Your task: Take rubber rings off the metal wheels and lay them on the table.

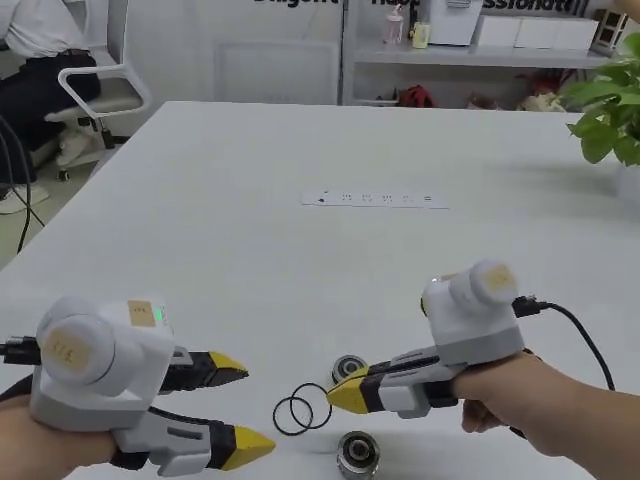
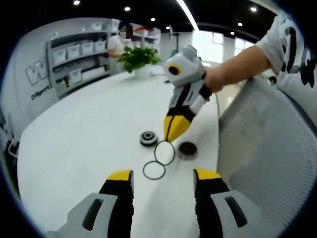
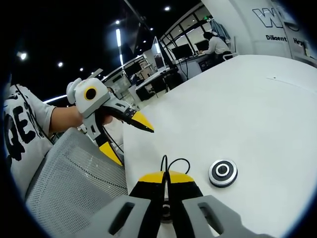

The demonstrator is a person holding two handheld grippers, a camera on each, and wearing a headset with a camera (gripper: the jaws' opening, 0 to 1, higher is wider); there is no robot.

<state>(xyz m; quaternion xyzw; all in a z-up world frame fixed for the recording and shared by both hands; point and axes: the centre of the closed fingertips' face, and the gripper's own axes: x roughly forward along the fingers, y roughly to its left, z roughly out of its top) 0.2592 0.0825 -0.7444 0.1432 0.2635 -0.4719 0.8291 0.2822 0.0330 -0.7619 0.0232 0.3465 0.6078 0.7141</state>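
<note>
Right tongs (image 1: 347, 394) are pinching one thin black rubber ring (image 1: 317, 405), and it overlaps a second ring (image 1: 292, 416) lying flat on the white bench (image 1: 300, 260), near a metal wheel (image 1: 357, 453). Left tongs (image 1: 243, 405) are spread wide just beside them, empty.

From my station I count two grippers, the left gripper (image 1: 258, 408) and the right gripper (image 1: 335, 397), plus two metal wheels (image 1: 358, 452) and one table (image 1: 250, 200). There is a rubber ring (image 1: 276, 416) and a second rubber ring (image 1: 312, 386), so two of those. Further off I make out one printed strip (image 1: 375, 199), one leafy plant (image 1: 610, 110) and one office chair (image 1: 105, 98).
</note>
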